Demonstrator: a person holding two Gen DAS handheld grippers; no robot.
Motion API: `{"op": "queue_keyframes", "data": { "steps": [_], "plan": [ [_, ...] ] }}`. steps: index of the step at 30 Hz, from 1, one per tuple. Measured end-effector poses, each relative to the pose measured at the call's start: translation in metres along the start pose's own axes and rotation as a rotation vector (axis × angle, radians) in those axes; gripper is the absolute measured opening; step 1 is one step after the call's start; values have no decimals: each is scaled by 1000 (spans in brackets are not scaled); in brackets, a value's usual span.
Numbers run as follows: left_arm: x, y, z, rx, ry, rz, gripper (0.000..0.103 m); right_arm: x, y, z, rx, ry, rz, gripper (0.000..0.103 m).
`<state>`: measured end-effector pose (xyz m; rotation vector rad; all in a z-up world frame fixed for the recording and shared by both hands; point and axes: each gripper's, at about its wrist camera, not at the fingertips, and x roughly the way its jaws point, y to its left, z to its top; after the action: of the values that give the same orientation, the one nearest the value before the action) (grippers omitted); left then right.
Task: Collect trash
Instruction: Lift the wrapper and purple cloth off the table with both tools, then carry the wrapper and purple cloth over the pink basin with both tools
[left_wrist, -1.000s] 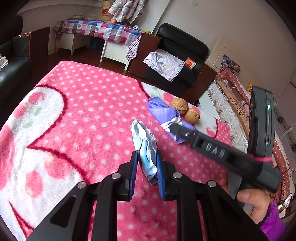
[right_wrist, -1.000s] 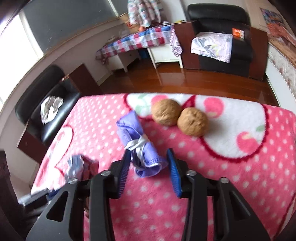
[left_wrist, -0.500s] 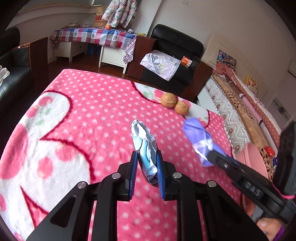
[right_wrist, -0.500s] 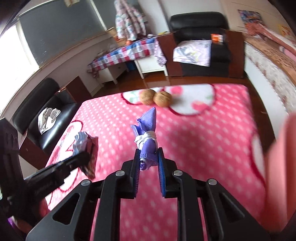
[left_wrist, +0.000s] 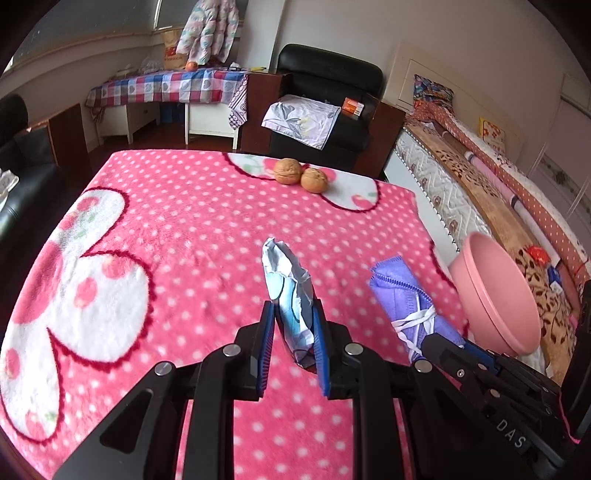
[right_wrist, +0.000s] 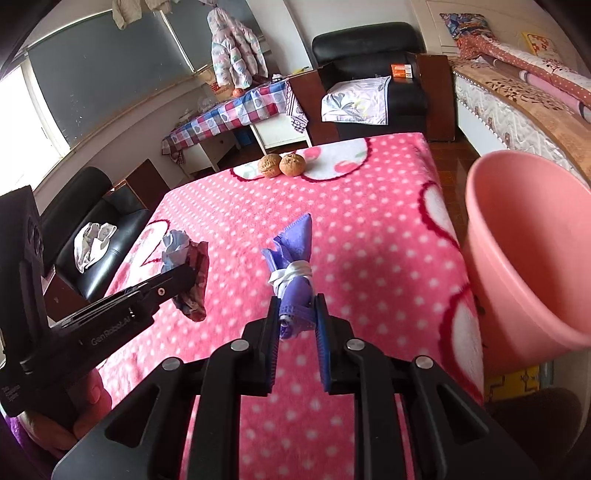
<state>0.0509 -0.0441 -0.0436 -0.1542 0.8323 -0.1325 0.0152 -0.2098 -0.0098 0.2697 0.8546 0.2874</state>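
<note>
We note a pink white-dotted blanket (left_wrist: 192, 229), a purple face mask (right_wrist: 293, 254), a pale blue-white crumpled wrapper (left_wrist: 290, 291), a salmon-pink bin (right_wrist: 524, 251), brown walnuts (left_wrist: 301, 176), blue gripper pads (left_wrist: 320, 354).

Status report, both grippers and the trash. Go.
Left gripper shut on crumpled wrapper. Right gripper shut on purple mask, both lifted off the blanket. Pink bin at right, path clear. Two walnuts left.

A home living room: black leather armchair (left_wrist: 328, 96), checked-cloth side table (left_wrist: 166, 86), patterned bedding (left_wrist: 491, 177), pink polka-dot blanket (left_wrist: 192, 236).
</note>
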Motion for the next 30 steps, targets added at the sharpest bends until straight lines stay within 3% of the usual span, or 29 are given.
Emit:
{"op": "queue_keyframes", "data": {
  "steps": [15,30],
  "plan": [
    [-12,-38,-11,73,-17,23,19,-31,-20,-18,41,-56,-3,18],
    [-8,-82,-17,162,-17,-11,19,-64,-53,-23,97,-145,-51,18]
  ]
}}
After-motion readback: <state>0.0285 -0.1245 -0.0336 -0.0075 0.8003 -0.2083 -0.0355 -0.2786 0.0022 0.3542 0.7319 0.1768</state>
